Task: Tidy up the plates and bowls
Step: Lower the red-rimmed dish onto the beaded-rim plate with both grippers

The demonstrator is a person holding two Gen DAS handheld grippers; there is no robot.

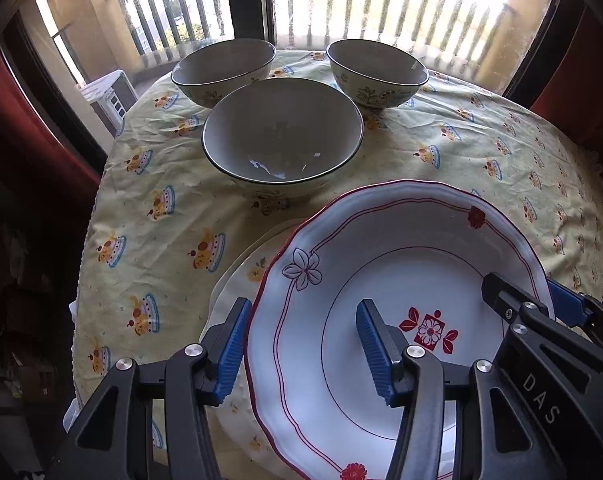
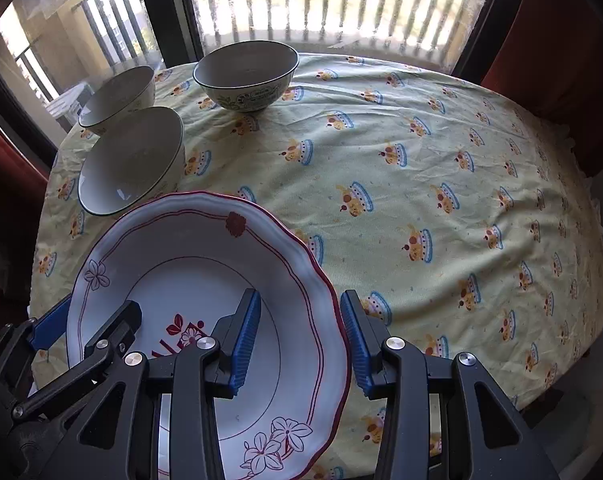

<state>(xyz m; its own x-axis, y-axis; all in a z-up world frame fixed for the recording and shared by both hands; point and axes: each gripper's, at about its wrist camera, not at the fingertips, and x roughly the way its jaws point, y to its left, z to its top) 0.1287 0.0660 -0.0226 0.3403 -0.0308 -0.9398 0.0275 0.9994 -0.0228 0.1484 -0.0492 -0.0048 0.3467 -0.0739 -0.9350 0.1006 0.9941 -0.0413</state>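
Note:
A white plate with a red scalloped rim [image 1: 341, 264] [image 2: 189, 240] lies on a second, plainer plate [image 1: 241, 272] at the near edge of the table. My left gripper [image 1: 301, 348] is open, its fingers straddling the plate's left rim. My right gripper [image 2: 299, 340] is open, its fingers straddling the right rim; it also shows in the left wrist view [image 1: 541, 304]. Three grey-lined bowls stand beyond: a near one [image 1: 281, 136] [image 2: 131, 160], a far left one [image 1: 223, 68] [image 2: 117, 94] and a far right one [image 1: 377, 72] [image 2: 247, 74].
The round table wears a yellow patterned cloth [image 2: 421, 184]. A window with balcony railing [image 1: 381, 4] lies behind the bowls. Red chair backs [image 2: 573, 64] stand at the table's sides.

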